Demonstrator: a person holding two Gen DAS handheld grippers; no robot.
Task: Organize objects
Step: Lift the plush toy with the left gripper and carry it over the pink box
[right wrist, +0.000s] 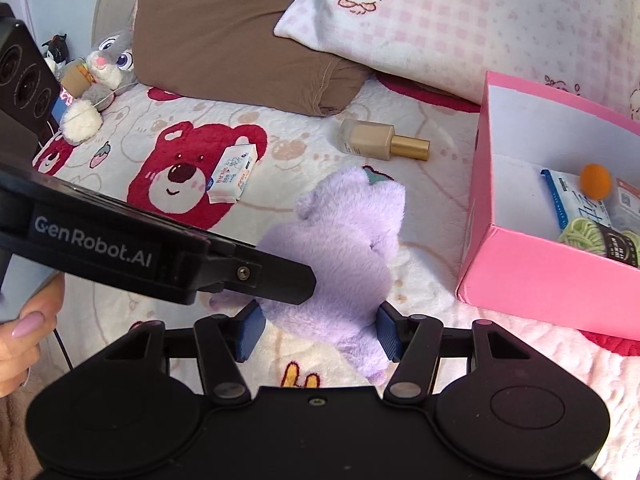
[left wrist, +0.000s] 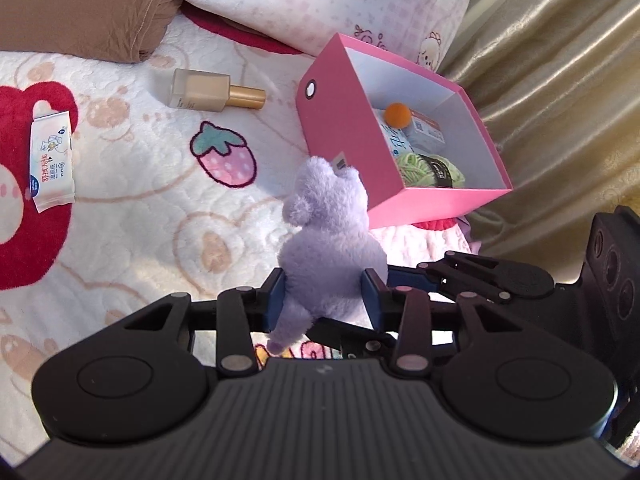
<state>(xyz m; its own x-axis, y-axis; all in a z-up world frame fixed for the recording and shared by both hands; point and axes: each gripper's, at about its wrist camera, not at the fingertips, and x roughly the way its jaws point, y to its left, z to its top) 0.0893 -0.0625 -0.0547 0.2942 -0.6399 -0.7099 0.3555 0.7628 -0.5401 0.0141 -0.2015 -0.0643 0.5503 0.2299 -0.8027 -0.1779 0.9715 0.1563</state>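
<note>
Left wrist view: my left gripper fingers squeeze the purple plush toy.
Right wrist view: my right gripper fingers hug the same toy from the other side.
Where the toy is: up off the bed, just beside the pink box.
How to do it well: I think both hands should carry it together over the box wall, then let go softly onto the yarn.

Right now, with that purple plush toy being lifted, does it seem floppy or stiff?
Probably floppy: the plush toy bulges between the left tool and sags below it. Likely light, all fluffy pile. The right tool also pinches it, so slipping seems unlikely.
</note>
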